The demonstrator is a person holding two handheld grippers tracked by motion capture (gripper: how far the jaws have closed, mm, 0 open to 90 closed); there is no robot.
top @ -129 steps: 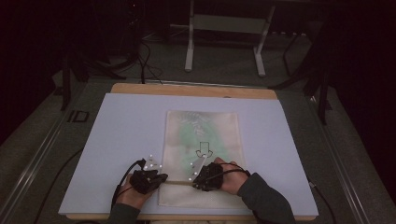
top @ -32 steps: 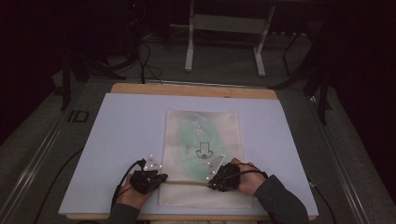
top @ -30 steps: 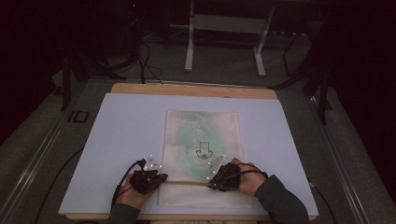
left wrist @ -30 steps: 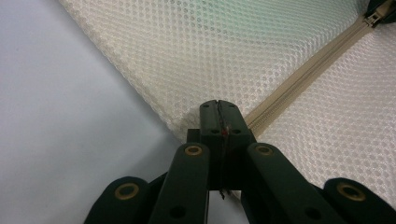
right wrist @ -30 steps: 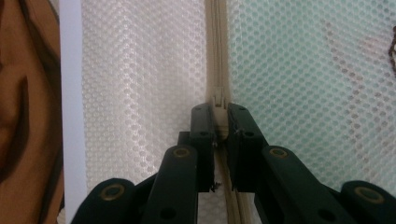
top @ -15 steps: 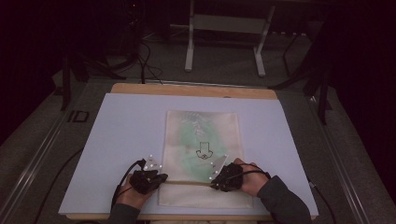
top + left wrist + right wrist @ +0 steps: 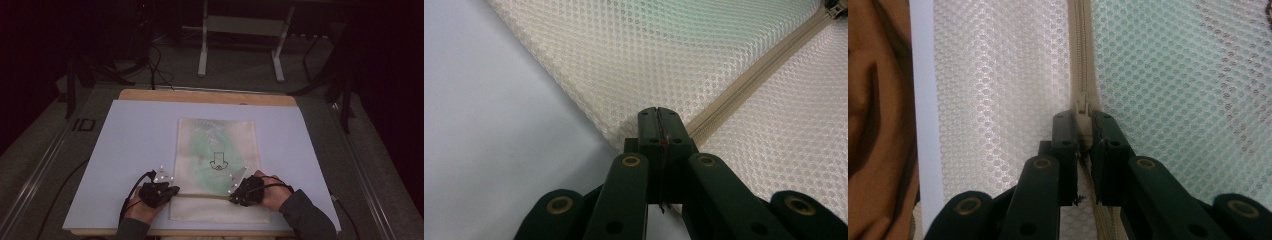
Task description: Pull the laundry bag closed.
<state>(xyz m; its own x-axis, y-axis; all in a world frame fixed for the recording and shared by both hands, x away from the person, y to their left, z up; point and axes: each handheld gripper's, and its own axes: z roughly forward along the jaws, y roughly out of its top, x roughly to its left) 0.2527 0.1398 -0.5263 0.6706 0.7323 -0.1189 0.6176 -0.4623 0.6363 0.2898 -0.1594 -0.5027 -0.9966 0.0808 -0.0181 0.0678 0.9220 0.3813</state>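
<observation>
A cream mesh bag [image 7: 217, 150] with something green inside lies flat on the white sheet [image 7: 125, 150]. Its beige zipper [image 7: 205, 196] runs across near the front edge. My left gripper [image 7: 174, 191] is at the zipper's left end. In the left gripper view its jaws [image 7: 658, 112] are pressed together on the bag's edge [image 7: 624, 135], right beside the zipper [image 7: 749, 82]. My right gripper [image 7: 233, 198] sits farther right on the zipper. In the right gripper view it [image 7: 1083, 120] is shut on the zipper pull [image 7: 1082, 107], with the closed zipper [image 7: 1079, 50] running ahead.
The white sheet covers a wooden table [image 7: 200, 96], whose front edge [image 7: 878, 125] lies just beside the bag. Beyond the table stand metal frame legs [image 7: 240, 45] and cables [image 7: 155, 65] on the dark floor. A cable [image 7: 135, 190] trails from the left gripper.
The right gripper has slid to the right along the zipper, most of it before the last second. The left gripper and the bag have stayed put.
</observation>
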